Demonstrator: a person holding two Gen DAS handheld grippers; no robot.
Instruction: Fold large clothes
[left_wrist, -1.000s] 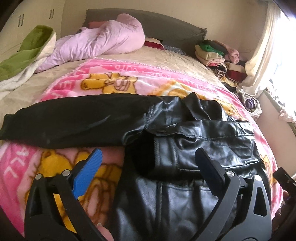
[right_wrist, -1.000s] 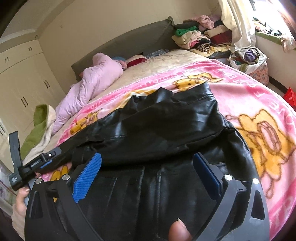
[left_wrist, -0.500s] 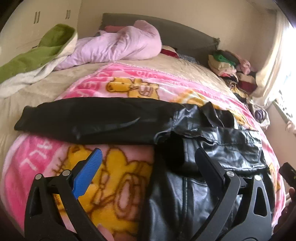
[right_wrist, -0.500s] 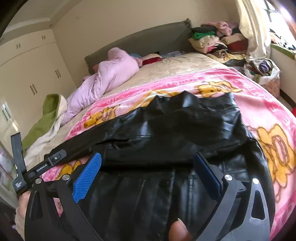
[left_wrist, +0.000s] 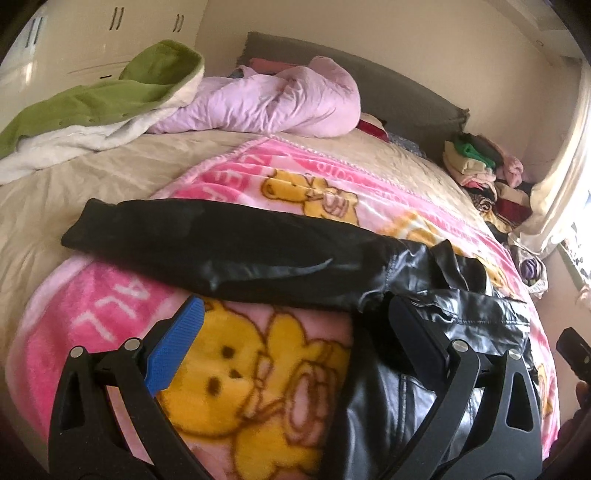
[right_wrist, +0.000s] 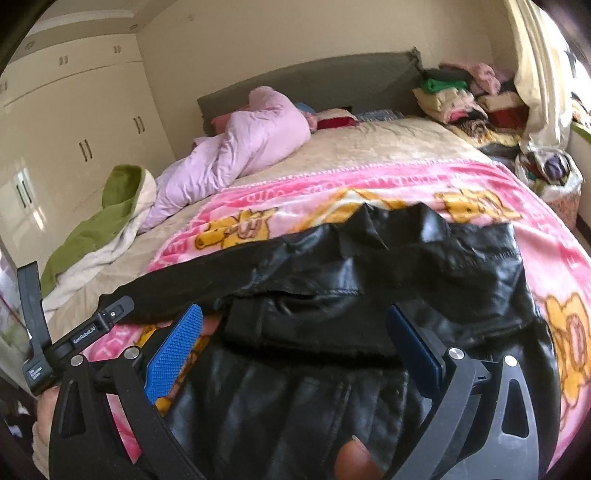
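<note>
Black leather jacket (left_wrist: 424, 354) lying on the bed's pink blanket (left_wrist: 236, 373), one sleeve (left_wrist: 221, 243) extending toward 9 o'clock for folding; left gripper (left_wrist: 291, 332) and right gripper (right_wrist: 295, 343) hovering, fingers spread, gripping nothing.

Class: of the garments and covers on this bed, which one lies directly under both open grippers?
The black leather jacket: it alone lies on the pink blanket; the lilac quilt and green throw lie farther off.

A: What lies on the bed?
B: A glossy black leather jacket (left_wrist: 424, 332), spread flat on a pink cartoon-bear blanket (left_wrist: 258, 387).
A: Its sleeve?
B: One sleeve (left_wrist: 221, 243) stretches straight out sideways.
</note>
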